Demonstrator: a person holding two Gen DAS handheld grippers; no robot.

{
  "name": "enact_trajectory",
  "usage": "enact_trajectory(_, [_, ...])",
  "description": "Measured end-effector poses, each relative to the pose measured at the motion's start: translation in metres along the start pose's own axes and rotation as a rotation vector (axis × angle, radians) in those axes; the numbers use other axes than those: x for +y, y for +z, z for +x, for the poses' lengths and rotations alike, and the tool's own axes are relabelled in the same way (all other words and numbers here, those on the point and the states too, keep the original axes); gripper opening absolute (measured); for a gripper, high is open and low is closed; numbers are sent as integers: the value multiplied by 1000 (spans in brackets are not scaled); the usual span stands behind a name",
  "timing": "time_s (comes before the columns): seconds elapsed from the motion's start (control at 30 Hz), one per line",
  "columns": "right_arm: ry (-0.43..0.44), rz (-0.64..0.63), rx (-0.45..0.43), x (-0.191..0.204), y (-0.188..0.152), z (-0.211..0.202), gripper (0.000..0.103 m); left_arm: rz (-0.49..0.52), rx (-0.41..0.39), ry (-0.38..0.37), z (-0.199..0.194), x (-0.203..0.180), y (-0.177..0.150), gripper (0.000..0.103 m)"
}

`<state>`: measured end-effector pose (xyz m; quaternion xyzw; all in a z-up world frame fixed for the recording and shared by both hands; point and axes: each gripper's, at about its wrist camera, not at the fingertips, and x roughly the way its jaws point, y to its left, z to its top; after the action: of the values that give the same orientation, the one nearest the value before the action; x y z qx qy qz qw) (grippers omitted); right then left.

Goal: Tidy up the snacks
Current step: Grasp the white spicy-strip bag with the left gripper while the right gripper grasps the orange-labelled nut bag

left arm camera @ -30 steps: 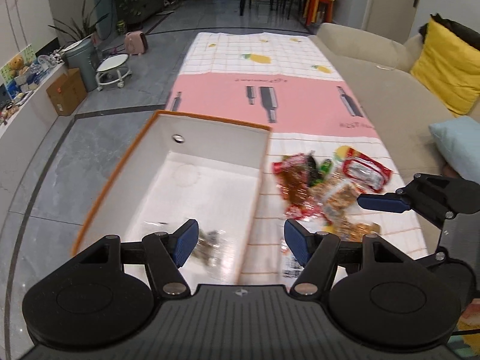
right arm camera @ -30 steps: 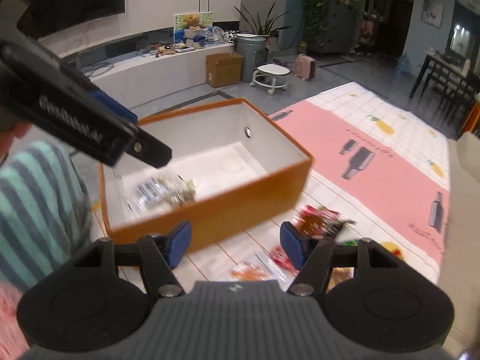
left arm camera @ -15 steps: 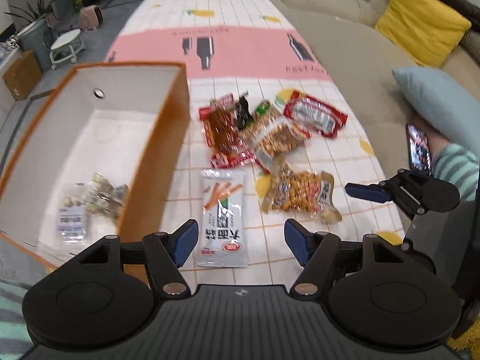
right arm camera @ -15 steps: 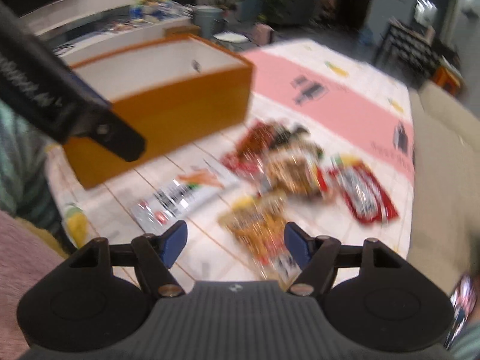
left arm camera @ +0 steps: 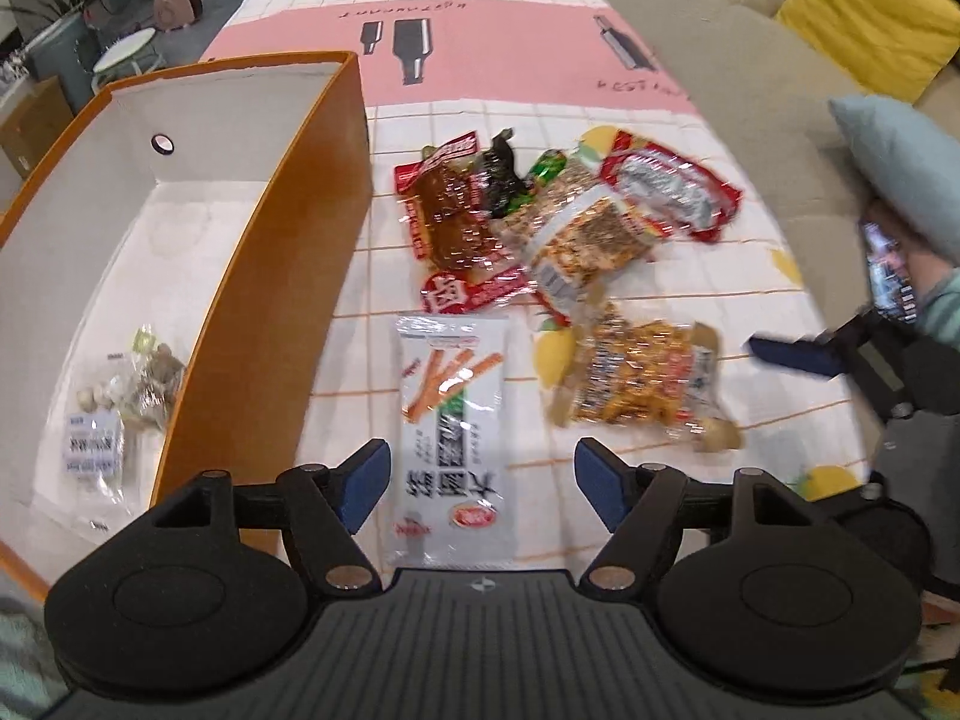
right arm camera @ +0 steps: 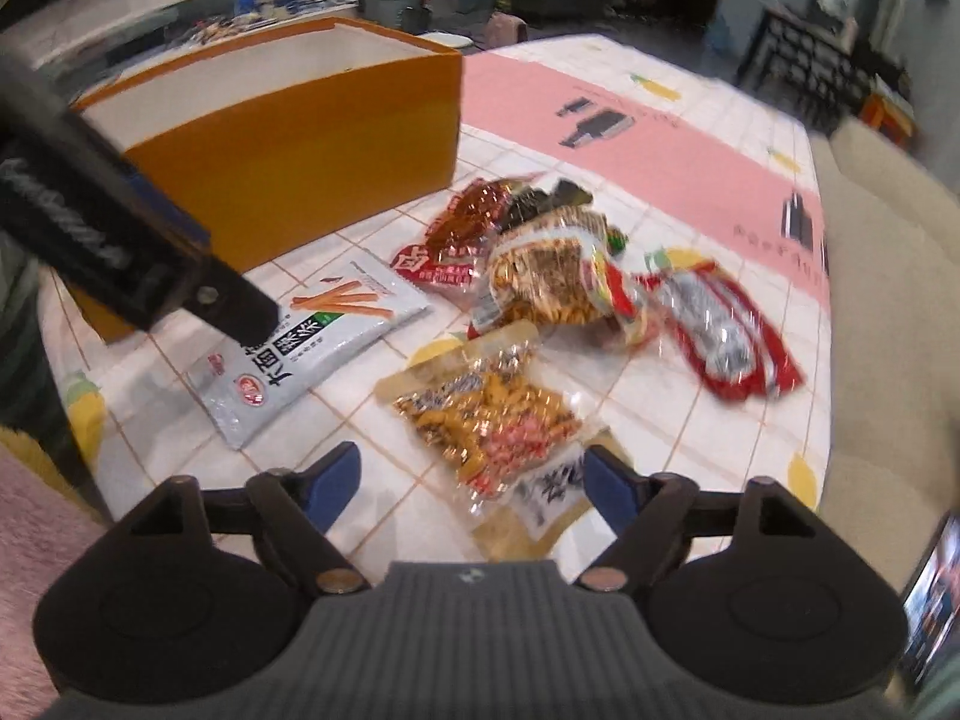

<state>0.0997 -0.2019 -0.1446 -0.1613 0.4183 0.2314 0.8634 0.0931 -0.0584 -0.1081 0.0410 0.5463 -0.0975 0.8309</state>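
Note:
An orange box point(left arm camera: 282, 276) with a white inside stands at the left and holds one clear snack bag point(left arm camera: 120, 396). Several snack packs lie to its right: a white stick-snack pack point(left arm camera: 453, 420), a clear nut bag point(left arm camera: 642, 384), a brown-red pack point(left arm camera: 450, 210) and a red pack point(left arm camera: 672, 189). My left gripper point(left arm camera: 480, 483) is open and empty, just above the white pack's near end. My right gripper point(right arm camera: 471, 483) is open and empty over the near end of the nut bag point(right arm camera: 492, 420). The box point(right arm camera: 288, 138) and the white pack point(right arm camera: 312, 342) also show in the right wrist view.
The cloth-covered table point(left arm camera: 510, 42) runs away from me, with a beige sofa point(left arm camera: 738, 54), a yellow cushion point(left arm camera: 882, 12) and a blue cushion point(left arm camera: 900, 174) on the right. A phone point(left arm camera: 888, 276) shows at the right edge. The left gripper's body point(right arm camera: 120, 240) crosses the right wrist view.
Both grippers have swung from the box to the snack pile and come down closer. The left is now over the white pack, the right over the nut bag. Both stayed open.

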Motion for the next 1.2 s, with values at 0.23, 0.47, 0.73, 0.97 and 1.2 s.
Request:
enact_trajectory(0.23, [-13, -81, 3, -6, 8, 21, 84, -14, 63, 49, 38, 4, 5, 83])
enact_trajectory(0.47, [28, -75, 16, -16, 14, 45, 86, -50, 87, 66, 58, 10, 6, 84])
enact_trajectory(0.73, [92, 10, 20, -31, 17, 62, 93, -29, 80, 76, 67, 9, 5, 89])
enact_trajectory(0.97, [148, 48, 65, -28, 14, 70, 93, -27, 47, 73, 68, 7, 7, 90])
enact_trajectory(1.2, [138, 27, 65, -21, 14, 66, 82, 11, 16, 43, 67, 5, 5, 72])
